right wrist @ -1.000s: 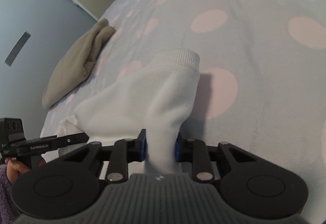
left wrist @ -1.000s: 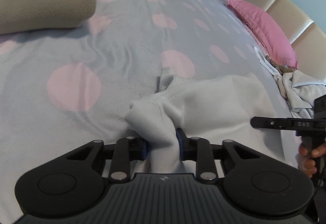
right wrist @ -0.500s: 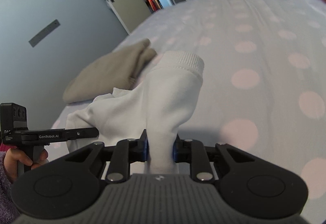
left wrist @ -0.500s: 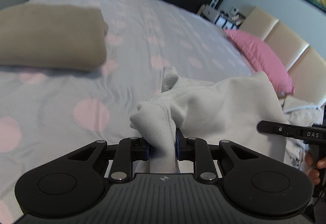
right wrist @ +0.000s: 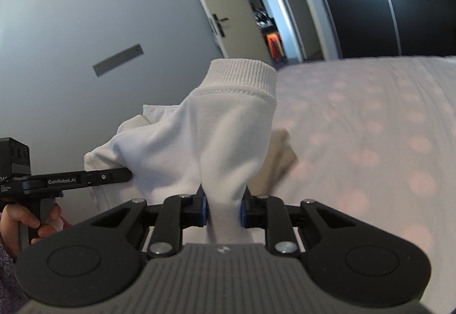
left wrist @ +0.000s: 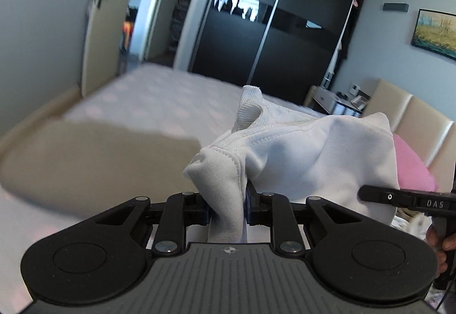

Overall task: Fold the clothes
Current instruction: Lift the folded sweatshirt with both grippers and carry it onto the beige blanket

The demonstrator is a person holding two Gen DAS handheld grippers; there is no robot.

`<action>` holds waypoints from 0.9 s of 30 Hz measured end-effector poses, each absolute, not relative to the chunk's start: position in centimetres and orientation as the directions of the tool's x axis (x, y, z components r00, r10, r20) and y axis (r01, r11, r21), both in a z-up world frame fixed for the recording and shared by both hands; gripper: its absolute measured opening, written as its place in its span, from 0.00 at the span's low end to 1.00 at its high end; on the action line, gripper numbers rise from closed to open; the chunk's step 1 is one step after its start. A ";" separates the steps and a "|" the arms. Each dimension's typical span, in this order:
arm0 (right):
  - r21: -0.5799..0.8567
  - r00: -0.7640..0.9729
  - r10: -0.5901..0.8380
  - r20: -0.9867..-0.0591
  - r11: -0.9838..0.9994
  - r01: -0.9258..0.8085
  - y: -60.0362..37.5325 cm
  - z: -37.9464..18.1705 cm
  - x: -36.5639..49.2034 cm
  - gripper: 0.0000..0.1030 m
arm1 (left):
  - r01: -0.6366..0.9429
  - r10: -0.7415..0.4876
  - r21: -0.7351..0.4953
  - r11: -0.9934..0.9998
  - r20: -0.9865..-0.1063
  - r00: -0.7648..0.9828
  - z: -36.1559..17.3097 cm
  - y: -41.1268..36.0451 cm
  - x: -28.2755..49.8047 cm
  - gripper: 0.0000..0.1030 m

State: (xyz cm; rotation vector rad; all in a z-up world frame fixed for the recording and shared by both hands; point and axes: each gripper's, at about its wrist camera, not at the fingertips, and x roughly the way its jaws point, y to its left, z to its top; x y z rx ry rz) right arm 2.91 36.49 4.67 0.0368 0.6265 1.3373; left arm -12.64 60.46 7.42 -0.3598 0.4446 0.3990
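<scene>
A white sweatshirt (left wrist: 307,154) hangs in the air between both grippers, above the bed. My left gripper (left wrist: 226,207) is shut on a bunched fold of it near a seam. My right gripper (right wrist: 223,207) is shut on another fold, with a ribbed cuff (right wrist: 242,76) standing up above it. The sweatshirt (right wrist: 182,143) stretches left toward the other gripper, whose finger shows at the left edge. In the left wrist view the right gripper's finger (left wrist: 404,197) shows at the right edge.
The bed (right wrist: 370,125) has a grey cover with pink dots. A folded beige garment (left wrist: 94,160) lies on it at the left. A pink pillow (left wrist: 413,168) and beige headboard (left wrist: 419,117) are at the right. A dark wardrobe (left wrist: 273,28) and doors stand behind.
Both grippers have risen and tilted up, lifting the white sweatshirt off the bed. The views now show the walls and wardrobe instead of the bed surface.
</scene>
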 end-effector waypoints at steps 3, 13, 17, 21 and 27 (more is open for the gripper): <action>0.373 0.074 0.924 -0.374 0.223 -0.901 41.1 6.3 3.9 0.22 | -0.483 0.351 -0.205 0.851 -0.462 0.815 9.5 64.0 -11.3 0.18; 0.325 0.072 0.919 -0.387 0.209 -0.922 54.1 7.1 7.2 0.22 | -0.573 0.460 -0.122 0.810 -0.474 0.751 9.4 73.7 -4.9 0.18; 0.305 0.081 0.910 -0.407 0.219 -0.927 57.9 5.7 8.7 0.22 | -0.589 0.472 -0.108 0.801 -0.492 0.731 7.2 76.8 -2.4 0.18; 0.266 0.111 0.898 -0.426 0.241 -0.933 60.8 3.6 10.0 0.22 | -0.614 0.485 -0.099 0.783 -0.522 0.702 4.7 79.0 0.2 0.19; 0.187 0.174 0.870 -0.461 0.287 -0.940 64.4 0.1 11.6 0.23 | -0.641 0.509 -0.063 0.765 -0.549 0.663 1.8 80.3 2.2 0.20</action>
